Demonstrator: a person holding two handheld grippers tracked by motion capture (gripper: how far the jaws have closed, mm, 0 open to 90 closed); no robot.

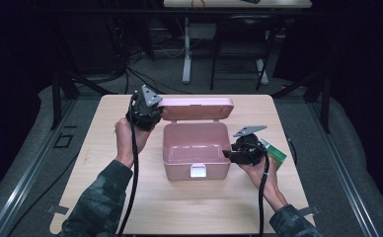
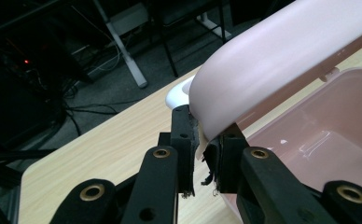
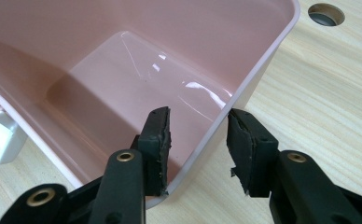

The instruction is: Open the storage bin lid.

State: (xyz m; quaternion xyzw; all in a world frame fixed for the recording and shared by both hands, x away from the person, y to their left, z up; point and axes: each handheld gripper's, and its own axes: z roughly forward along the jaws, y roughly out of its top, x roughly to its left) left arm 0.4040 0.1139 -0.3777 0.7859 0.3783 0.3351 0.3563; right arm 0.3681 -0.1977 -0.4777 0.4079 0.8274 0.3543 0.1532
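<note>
Pink box [image 1: 195, 150] sits open mid-surface [image 1: 189, 207], its lid [image 1: 197, 107] pinched at the corner by the left claw [image 2: 202, 156]. The right claw [image 3: 195, 140], jaws parted, straddles the box's side wall without gripping. That thin corner pinch could slip, likely dropping the lid.

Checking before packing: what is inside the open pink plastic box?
The pink plastic box looks empty: bare glossy floor and walls in the high and right gripper views. The near corner, behind the front wall, is hidden.
</note>
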